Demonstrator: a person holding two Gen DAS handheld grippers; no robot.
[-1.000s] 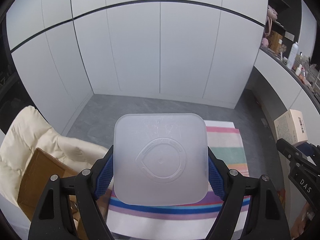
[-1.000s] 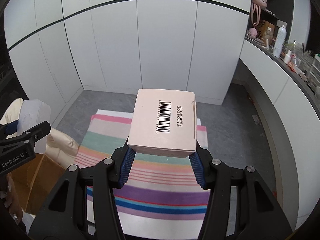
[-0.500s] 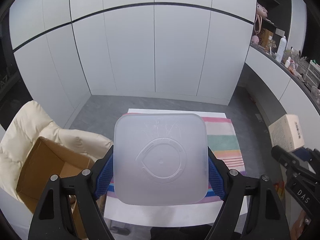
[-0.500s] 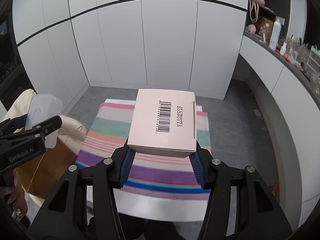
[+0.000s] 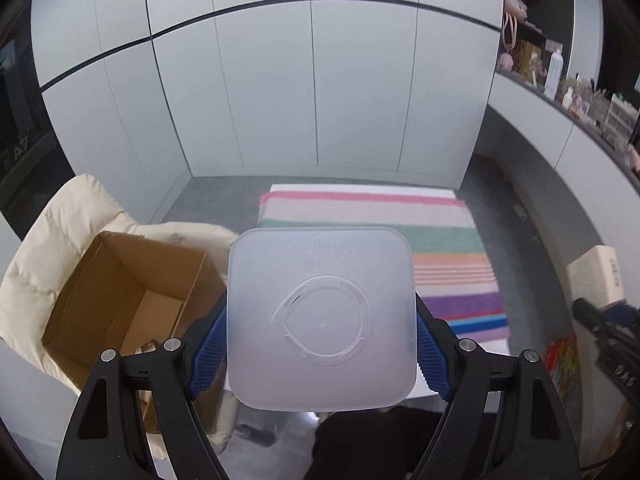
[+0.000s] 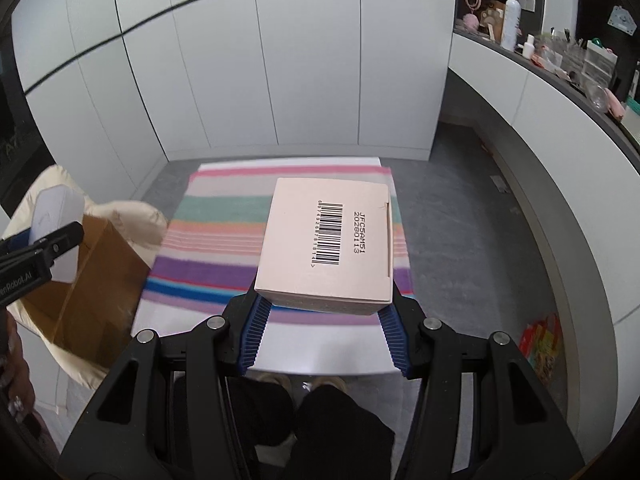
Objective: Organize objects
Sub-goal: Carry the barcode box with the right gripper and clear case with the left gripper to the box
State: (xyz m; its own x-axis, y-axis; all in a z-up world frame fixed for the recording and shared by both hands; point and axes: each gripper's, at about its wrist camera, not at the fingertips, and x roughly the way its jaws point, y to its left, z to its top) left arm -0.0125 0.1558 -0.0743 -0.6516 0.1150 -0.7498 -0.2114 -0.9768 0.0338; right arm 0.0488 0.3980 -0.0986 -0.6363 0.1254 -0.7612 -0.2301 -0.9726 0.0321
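My left gripper (image 5: 320,344) is shut on a frosted translucent square plastic container (image 5: 320,316), held in the air right of an open cardboard box (image 5: 120,296). My right gripper (image 6: 324,320) is shut on a pale pink carton with a barcode (image 6: 328,244), held above the striped cloth (image 6: 216,236) on a white table. The container (image 6: 56,220) and the left gripper also show at the left edge of the right wrist view, over the cardboard box (image 6: 100,280). The carton (image 5: 596,276) shows at the right edge of the left wrist view.
The cardboard box rests on a cream padded jacket (image 5: 60,232) left of the table. White cabinet doors (image 5: 312,92) stand behind. A cluttered counter (image 6: 560,60) runs along the right. A colourful packet (image 6: 540,344) lies on the floor at right. The person's legs (image 6: 320,420) are below.
Both grippers have pulled back and up from the table with their loads. The cardboard box has come further into view on the left, with the left gripper closer over it.
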